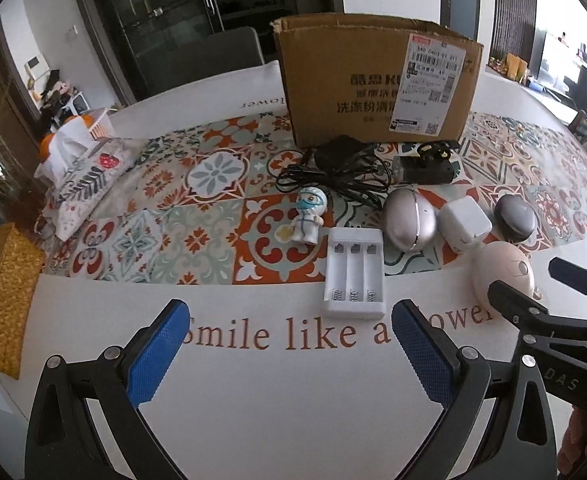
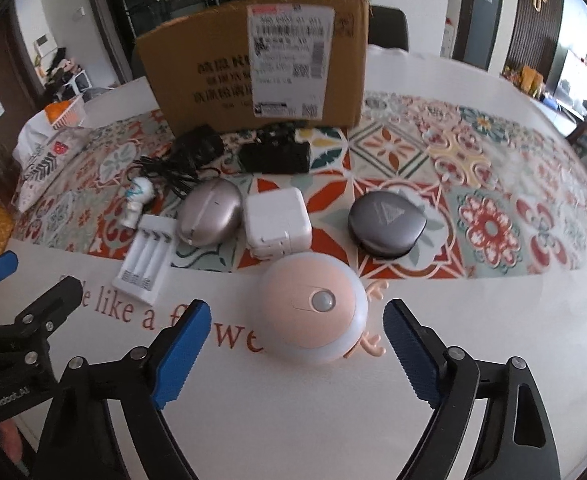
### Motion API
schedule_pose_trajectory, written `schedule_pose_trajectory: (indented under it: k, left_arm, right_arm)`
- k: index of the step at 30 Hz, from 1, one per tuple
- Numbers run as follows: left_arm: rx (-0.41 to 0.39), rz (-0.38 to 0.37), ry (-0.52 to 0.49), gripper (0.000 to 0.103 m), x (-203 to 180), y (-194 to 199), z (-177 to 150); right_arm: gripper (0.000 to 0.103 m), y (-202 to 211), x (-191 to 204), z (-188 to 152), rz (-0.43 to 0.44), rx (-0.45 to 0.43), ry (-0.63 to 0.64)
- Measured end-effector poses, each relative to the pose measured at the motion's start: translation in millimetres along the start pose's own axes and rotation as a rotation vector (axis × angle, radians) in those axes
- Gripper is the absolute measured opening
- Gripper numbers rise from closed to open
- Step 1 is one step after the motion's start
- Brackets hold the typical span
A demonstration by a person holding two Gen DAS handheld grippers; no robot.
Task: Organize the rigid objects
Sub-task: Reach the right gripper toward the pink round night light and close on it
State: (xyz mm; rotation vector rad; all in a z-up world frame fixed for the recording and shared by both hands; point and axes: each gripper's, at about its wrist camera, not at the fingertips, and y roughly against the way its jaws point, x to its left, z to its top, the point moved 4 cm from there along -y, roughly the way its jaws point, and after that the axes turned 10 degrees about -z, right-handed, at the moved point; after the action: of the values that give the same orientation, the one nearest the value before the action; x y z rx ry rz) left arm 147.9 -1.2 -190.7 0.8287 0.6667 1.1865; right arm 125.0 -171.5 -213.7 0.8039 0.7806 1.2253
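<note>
Right gripper (image 2: 297,350) nearest the lens, blue fingers (image 2: 181,360) spread wide, nothing gripped; pink round night light (image 2: 311,312) sat just ahead of the gap, untouched. Left gripper (image 1: 289,356) likewise spread wide over bare white cloth, nothing between the fingers.

Then, largest down:
- Table (image 1: 253,400) covered with white cloth, printed lettering along the near strip, patterned tile band behind.
- Cardboard box (image 1: 377,80) stood upright at the far side of the patterned band, shipping label on its front.
- Floral tissue cover (image 1: 81,176) at far left, white tissue sticking up.
- Woven yellow basket (image 1: 5,300) at left table edge.
- Black adapter with tangled cable (image 1: 341,168) just in front of the box.
- Black device (image 2: 275,156) beside the cable, also near the box.
- Pink night light again (image 1: 501,276), seen from the left wrist close by the right gripper's finger, on the white strip at the pattern's edge.
- Silver egg-shaped case (image 2: 209,218) touching or just beside white charger cube (image 2: 277,224).
- Dark grey round case (image 2: 387,220) apart to the right, on the pattern.
- White battery charger (image 1: 353,276), three empty slots, lay half on the pattern, half on white cloth.
- Small masked figurine (image 1: 309,218) stood upright left of the battery charger.
</note>
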Motion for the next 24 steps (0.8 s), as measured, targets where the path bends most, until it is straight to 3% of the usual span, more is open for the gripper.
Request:
schedule_pose_trajectory:
  k: [13,24]
  left_arm:
    - [0.025,-0.005,0.013,0.103,2.3,-22.9,3.4]
    - [0.024,-0.015,0.016,0.103,3.3,-34.6,2.0]
  right_arm:
    - [0.084,-30.6,-0.6,-1.8,0.018,0.062,-0.042]
    - [0.083,-36.5,1.8,2.7,-0.02,0.024,-0.011]
